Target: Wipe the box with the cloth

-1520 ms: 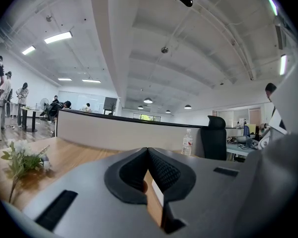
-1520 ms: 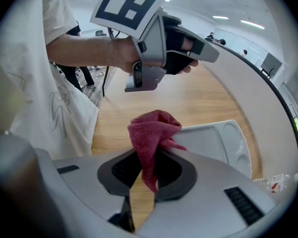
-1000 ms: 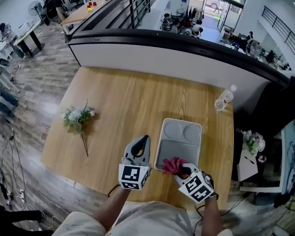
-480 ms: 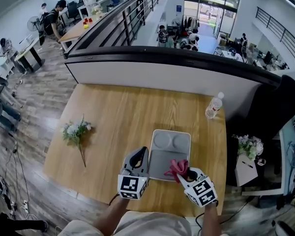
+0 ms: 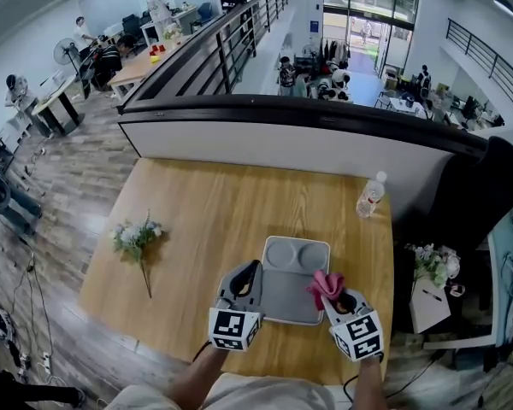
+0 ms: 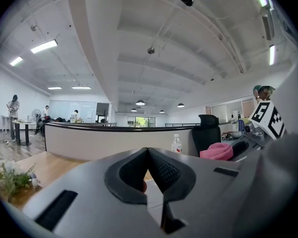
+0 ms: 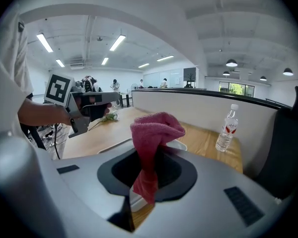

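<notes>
The right gripper [image 5: 334,298] is clamped on the pink cloth [image 5: 326,284]. The cloth bunches up above the jaws, and a short tail hangs down between them. It sits over the right rim of the grey box [image 5: 286,295], toward that rim's near end. The box lies flat on the wooden table [image 5: 205,212], its long axis running away from the person, with two round hollows at the far end. The left gripper [image 5: 250,271] has its jaws pressed together on nothing, just beside the box's left rim.
</notes>
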`<state>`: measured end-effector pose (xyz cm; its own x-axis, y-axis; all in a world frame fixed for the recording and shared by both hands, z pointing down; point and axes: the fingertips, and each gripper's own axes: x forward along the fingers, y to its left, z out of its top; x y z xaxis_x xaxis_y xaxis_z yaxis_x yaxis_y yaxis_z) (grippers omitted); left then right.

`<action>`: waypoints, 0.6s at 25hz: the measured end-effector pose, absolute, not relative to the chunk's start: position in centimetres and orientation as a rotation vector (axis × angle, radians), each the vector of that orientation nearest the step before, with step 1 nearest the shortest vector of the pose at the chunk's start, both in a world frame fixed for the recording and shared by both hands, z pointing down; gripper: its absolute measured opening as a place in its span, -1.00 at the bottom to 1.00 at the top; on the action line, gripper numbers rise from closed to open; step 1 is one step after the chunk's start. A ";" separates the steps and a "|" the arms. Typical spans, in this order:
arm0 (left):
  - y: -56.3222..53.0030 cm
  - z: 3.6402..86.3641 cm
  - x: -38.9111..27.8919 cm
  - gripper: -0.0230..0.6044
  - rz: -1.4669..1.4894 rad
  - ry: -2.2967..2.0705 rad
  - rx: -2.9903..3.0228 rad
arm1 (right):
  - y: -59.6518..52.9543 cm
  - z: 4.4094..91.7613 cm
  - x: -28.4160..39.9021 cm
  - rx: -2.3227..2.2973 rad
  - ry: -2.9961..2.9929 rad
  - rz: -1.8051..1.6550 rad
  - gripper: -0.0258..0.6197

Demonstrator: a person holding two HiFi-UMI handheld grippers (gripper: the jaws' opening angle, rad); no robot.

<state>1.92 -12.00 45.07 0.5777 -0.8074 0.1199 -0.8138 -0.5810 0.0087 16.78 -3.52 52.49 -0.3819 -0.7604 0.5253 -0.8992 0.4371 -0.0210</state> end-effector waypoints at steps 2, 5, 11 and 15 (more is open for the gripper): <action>-12.0 44.8 2.1 -0.89 0.151 -1.404 2.737 | -3.8 52.0 17.3 1.435 -2.257 0.419 -0.68; -12.0 44.2 2.4 -0.89 0.136 -1.398 2.744 | -4.2 51.4 17.9 1.476 -2.261 0.424 -0.68; -12.1 43.3 2.6 -0.89 0.118 -1.407 2.752 | -4.7 50.2 18.9 1.569 -2.266 0.398 -0.68; -12.1 43.1 2.2 -0.89 0.114 -1.418 2.754 | -5.0 49.4 19.6 1.637 -2.266 0.364 -0.68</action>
<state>2.22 -12.10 43.09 0.5789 -0.8110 0.0846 -0.8141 -0.5807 0.0035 19.62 -5.04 49.41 -0.2914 -0.8685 0.4010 -0.9504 0.3104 -0.0183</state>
